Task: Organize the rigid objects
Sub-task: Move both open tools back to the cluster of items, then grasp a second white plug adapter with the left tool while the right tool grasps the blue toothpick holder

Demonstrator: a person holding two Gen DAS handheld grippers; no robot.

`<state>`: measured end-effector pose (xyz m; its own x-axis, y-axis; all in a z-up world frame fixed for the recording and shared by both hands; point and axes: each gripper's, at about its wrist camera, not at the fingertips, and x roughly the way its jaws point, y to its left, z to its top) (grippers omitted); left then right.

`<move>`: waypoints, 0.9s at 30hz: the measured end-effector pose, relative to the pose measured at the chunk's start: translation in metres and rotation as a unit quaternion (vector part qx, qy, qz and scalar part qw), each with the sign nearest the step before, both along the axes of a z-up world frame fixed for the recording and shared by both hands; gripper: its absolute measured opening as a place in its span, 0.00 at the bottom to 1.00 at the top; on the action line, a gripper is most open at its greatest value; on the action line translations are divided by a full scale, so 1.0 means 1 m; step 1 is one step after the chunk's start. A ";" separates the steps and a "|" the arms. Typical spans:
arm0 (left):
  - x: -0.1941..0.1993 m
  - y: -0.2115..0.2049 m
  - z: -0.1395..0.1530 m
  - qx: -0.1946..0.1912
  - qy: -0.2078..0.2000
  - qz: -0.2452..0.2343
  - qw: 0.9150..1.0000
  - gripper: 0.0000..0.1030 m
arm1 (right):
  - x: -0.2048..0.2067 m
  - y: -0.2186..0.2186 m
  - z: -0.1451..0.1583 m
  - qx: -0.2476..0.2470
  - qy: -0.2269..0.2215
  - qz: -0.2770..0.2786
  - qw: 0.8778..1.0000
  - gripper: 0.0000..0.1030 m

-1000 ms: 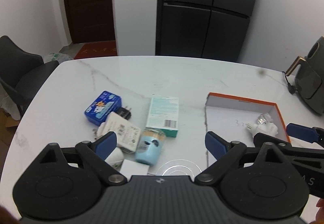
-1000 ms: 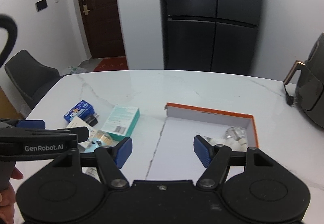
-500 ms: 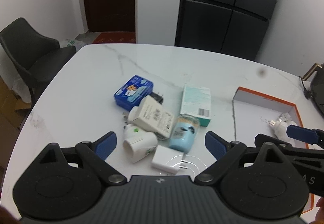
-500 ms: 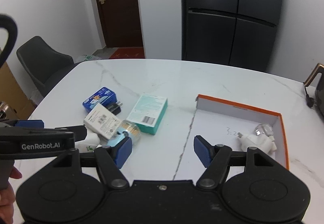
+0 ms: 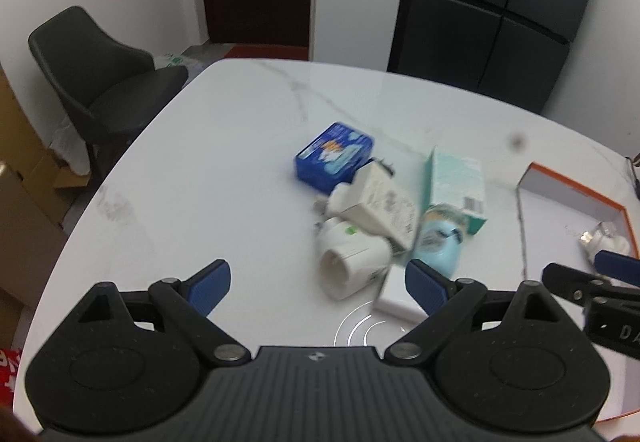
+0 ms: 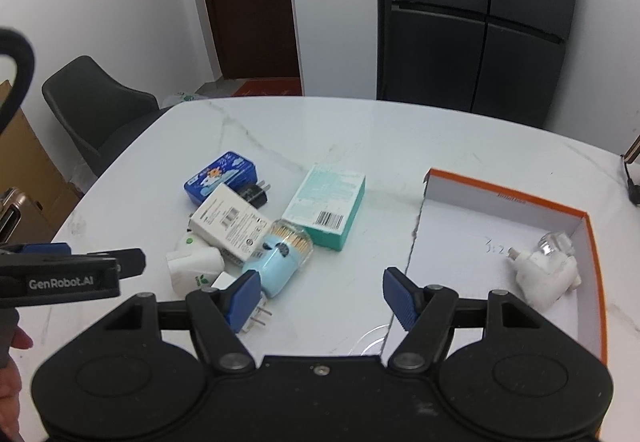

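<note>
Tongs first: my left tongs point(image 5: 318, 284) are standing wide apart with nothing between the pads, and my right tongs point(image 6: 318, 296) are standing apart and empty too, both angling down over the white marble desk point(image 6: 360, 146). I am judging that neither has committed to a pick yet.

Just beyond the right tongs, a small white plug adapter point(image 6: 256, 312) is lying flat with its prongs pointing out, half hidden behind the left pad. Beside it a rounded white socket adapter point(image 6: 194, 268) is lying on its side, touching a pale blue toothpick jar point(image 6: 282, 258) that is also lying down. A white barcode box point(image 6: 228, 222) is resting partly on top of these, so I am thinking the lower pieces will shift if I pull them first. A black plug point(image 6: 256, 194) is peeking out behind that box, next to a blue tin point(image 6: 220, 176). A teal carton point(image 6: 328, 202) is lying flat, just beside the jar.

Off to the right, well apart from the heap, the orange-edged box point(image 6: 592, 242) is sitting open with a white night-light plug point(image 6: 548, 272) already inside, in its far right corner. I am reading that as the place where the rest belong. Most of the task is looking undone.

Farther back, a dark chair point(image 6: 100, 110) is standing at the desk's left edge.
</note>
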<state>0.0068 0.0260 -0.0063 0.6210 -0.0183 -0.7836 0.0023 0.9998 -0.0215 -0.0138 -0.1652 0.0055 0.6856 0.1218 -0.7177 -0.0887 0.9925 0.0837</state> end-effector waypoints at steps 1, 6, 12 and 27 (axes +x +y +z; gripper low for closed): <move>0.000 0.003 -0.002 0.001 0.003 0.003 1.000 0.94 | 0.001 0.002 -0.002 0.000 0.003 0.001 1.000 0.78; 0.003 0.016 -0.014 -0.001 0.018 0.010 1.000 0.94 | 0.004 0.009 -0.008 0.001 0.010 0.004 1.000 0.78; 0.011 0.017 -0.024 -0.011 0.028 0.008 1.000 0.94 | 0.008 0.012 -0.014 0.002 0.018 0.002 1.000 0.78; 0.068 -0.022 -0.068 -0.008 0.057 -0.010 0.998 0.95 | 0.024 0.006 -0.027 0.003 0.030 -0.017 0.999 0.78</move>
